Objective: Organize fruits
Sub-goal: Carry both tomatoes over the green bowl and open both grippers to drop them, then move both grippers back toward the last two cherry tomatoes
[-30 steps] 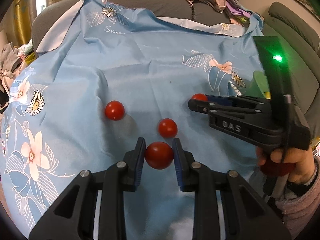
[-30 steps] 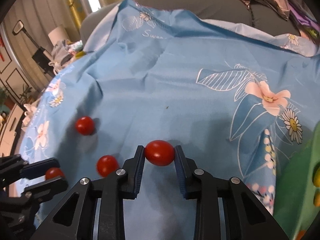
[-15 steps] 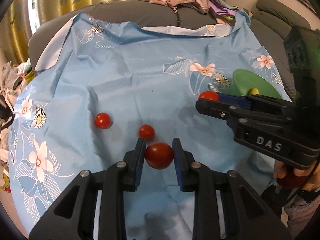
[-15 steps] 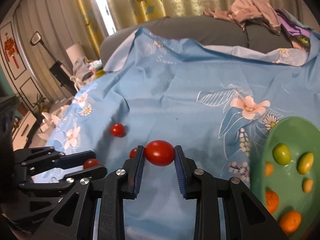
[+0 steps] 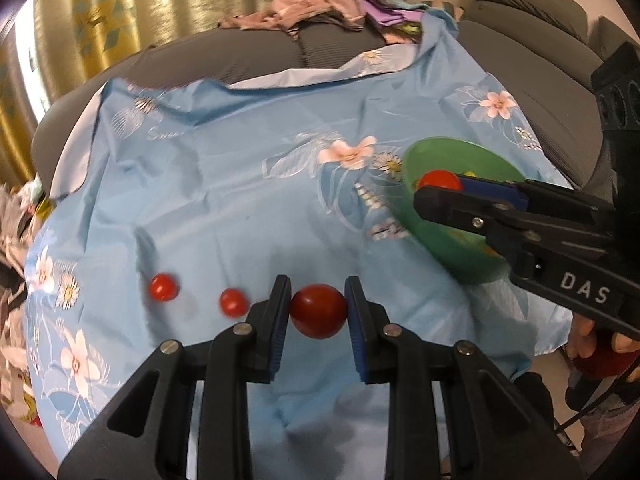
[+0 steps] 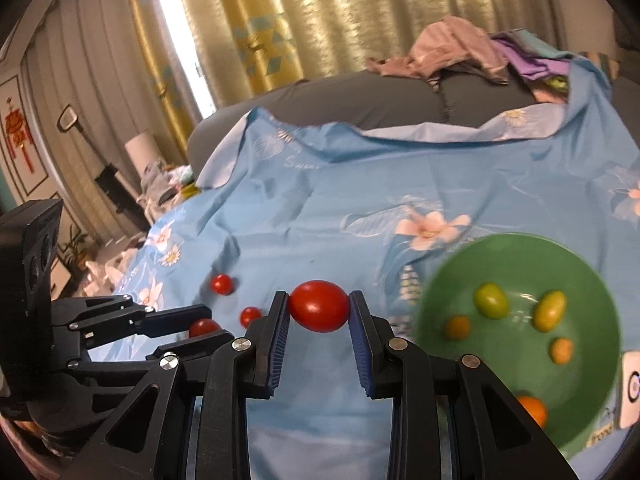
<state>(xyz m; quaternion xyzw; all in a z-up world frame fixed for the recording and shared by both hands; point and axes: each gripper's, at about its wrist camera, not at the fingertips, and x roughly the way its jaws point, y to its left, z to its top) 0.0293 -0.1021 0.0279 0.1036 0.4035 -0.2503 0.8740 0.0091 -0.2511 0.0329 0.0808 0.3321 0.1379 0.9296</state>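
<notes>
While clamped on tomatoes, right gripper (image 6: 319, 308) above green bowl (image 6: 592, 280), left gripper (image 5: 318, 312) beside.

Both wrist cameras look forward and down, close over the blue floral cloth (image 5: 224, 184); both views share it, the green bowl (image 6: 516, 256) and the curtains behind.

Black plastic left gripper (image 5: 318, 312) and right gripper (image 6: 319, 307), blue ribbed pads, silver screws, white "DAS" lettering on the side, bare fingers (image 5: 624, 344) round a red handle.
</notes>
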